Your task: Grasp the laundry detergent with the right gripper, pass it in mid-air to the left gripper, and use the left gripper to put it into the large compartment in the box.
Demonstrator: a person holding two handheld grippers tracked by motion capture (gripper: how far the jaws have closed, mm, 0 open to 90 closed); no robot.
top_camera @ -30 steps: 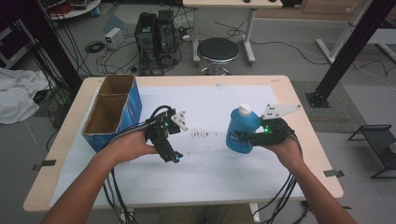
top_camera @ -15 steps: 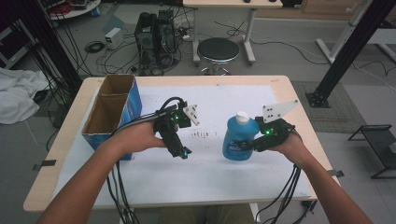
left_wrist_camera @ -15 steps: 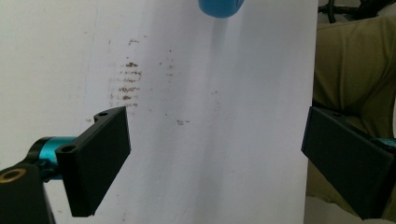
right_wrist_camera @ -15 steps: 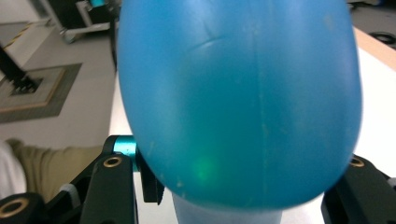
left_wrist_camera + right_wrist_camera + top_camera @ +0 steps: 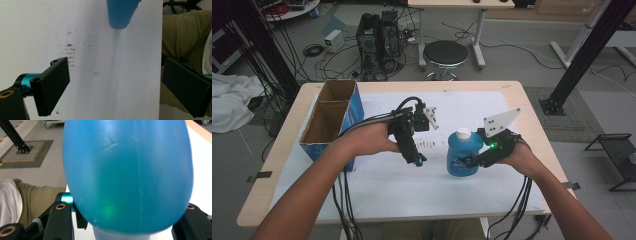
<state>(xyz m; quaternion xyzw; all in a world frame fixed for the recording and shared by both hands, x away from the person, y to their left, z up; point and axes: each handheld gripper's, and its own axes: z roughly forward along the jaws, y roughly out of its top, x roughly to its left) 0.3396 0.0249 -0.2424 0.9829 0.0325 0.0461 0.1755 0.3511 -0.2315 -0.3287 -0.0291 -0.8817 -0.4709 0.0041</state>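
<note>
A blue plastic bottle (image 5: pixel 462 155) with a white cap stands upright right of the table's middle, its base on or just over the white sheet (image 5: pixel 377 185). My right gripper (image 5: pixel 469 162) is shut on the bottle's lower body from the right. In the right gripper view the bottle (image 5: pixel 127 175) bulges between the two jaws. My left gripper (image 5: pixel 418 161) hangs a hand's width left of the bottle, pointing down, open with nothing between its fingers. In the left gripper view that gripper (image 5: pixel 116 72) looks down on the sheet, with faint brown marks (image 5: pixel 68 50) and the bottle (image 5: pixel 122 12) at the top edge.
An open cardboard box (image 5: pixel 332 120) with blue sides sits at the table's left edge. Cables trail from both grippers over the near edge. Beyond the far edge are a black stool (image 5: pixel 446 52) and a computer tower (image 5: pixel 379 40) on the floor.
My left gripper has moved right and up, closer to the bottle. The bottle has straightened from a tilt and shifted slightly left and nearer in my right gripper.
</note>
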